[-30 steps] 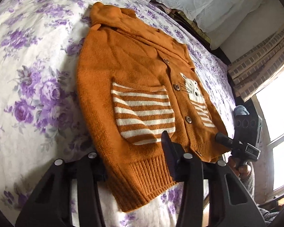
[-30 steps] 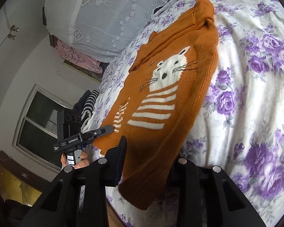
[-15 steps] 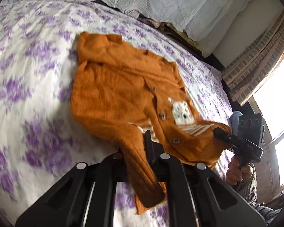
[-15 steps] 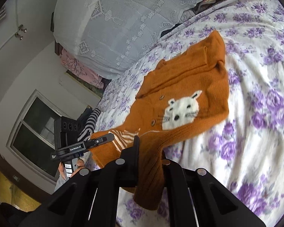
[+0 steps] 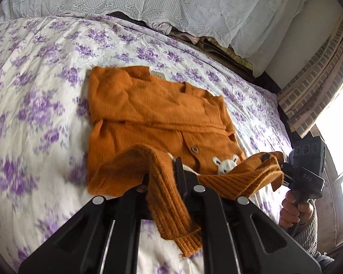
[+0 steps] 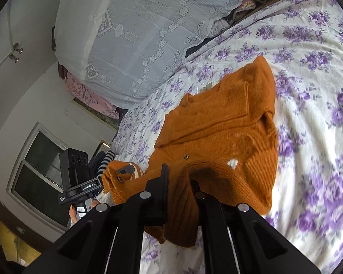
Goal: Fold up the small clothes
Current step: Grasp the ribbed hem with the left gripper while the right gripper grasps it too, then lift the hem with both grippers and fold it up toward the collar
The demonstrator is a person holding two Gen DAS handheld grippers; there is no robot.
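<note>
An orange knitted cardigan (image 5: 148, 109) with a white cat motif lies on the floral bed sheet (image 5: 34, 96), collar at the far end. Its ribbed hem hangs in the air, stretched between both grippers. My left gripper (image 5: 162, 171) is shut on one hem corner, and the cloth drapes over its fingers. My right gripper (image 5: 280, 173) pinches the other corner at the right. In the right wrist view the cardigan (image 6: 228, 125) folds up towards my right gripper (image 6: 179, 175), shut on the hem. The left gripper (image 6: 123, 171) holds the buttoned corner at the left.
White lace-covered bedding (image 5: 171, 6) is piled along the far side of the bed. A patterned curtain (image 5: 313, 91) and a bright window are at the right. A hand (image 5: 290, 210) grips the right tool's handle. A dark window (image 6: 41, 164) shows at the left.
Both grippers have shut on the hem and lifted it off the sheet, carrying it towards the collar. The striped pockets have gone out of sight under the raised fold.
</note>
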